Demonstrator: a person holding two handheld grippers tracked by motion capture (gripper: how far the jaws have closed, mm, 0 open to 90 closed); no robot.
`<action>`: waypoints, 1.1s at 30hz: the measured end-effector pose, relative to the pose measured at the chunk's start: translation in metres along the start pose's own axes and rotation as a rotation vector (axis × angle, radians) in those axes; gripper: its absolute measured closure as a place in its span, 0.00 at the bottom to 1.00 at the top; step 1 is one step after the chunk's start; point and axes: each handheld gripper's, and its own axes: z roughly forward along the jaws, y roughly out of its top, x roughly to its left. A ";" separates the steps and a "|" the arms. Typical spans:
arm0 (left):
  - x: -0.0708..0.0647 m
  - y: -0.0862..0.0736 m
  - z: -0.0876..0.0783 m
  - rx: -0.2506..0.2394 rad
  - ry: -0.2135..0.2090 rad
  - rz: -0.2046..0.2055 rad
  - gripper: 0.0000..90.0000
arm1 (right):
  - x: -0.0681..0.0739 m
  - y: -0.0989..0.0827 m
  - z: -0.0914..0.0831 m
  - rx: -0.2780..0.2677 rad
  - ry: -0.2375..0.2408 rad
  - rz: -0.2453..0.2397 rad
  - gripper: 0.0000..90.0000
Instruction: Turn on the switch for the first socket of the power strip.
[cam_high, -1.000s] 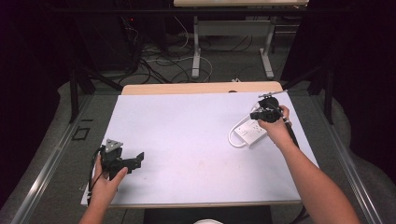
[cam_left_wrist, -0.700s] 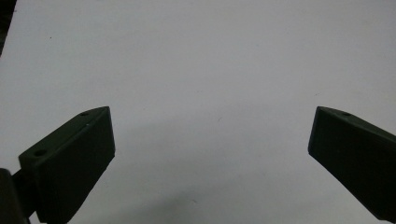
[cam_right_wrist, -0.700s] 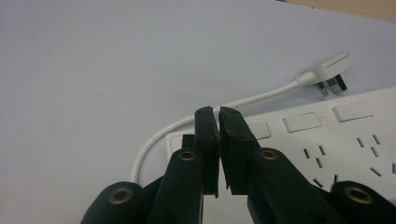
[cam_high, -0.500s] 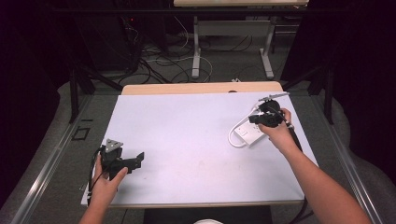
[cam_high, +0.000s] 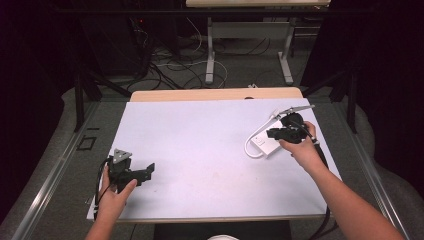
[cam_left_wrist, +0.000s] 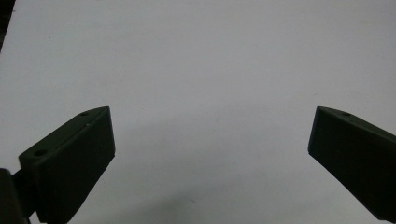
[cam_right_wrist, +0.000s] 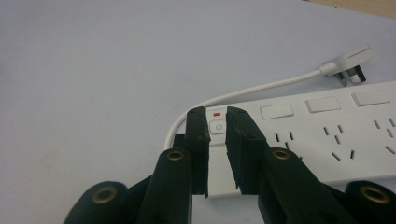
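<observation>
a: where is your right gripper sitting now?

b: it hangs over the near end of the white power strip, the end with the round power button and the small red light. the jaws stand narrow, with a slim gap between them, and they have just been opening a little. in the right gripper view you see the button through that gap, with nothing pinched between the pads.

a: and where does the strip lie on the table?

b: in the high view the power strip rests flat on the right part of the white table, just under your right gripper, with your right hand behind it. its white cord loops out from the button end and curves round to the white plug, which lies on the table top just beyond the strip. rows of sockets and three flat white switches run along the strip away from your jaws.

a: what about your left gripper?

b: your left hand holds it near the front left of the table, well apart from the strip. in the left gripper view its jaws stand wide, one at each side, and between them you see bare white table top. they grip nothing.
</observation>
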 end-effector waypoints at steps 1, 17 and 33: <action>0.000 0.000 0.000 0.001 0.000 0.002 0.00 | 0.001 -0.001 -0.001 -0.001 -0.003 -0.007 0.85; 0.000 0.000 0.000 0.004 -0.002 0.008 0.00 | 0.018 -0.028 -0.012 -0.019 0.044 -0.064 0.59; -0.001 0.000 0.000 -0.001 -0.003 0.004 0.00 | 0.024 -0.062 -0.016 -0.051 0.068 -0.081 0.45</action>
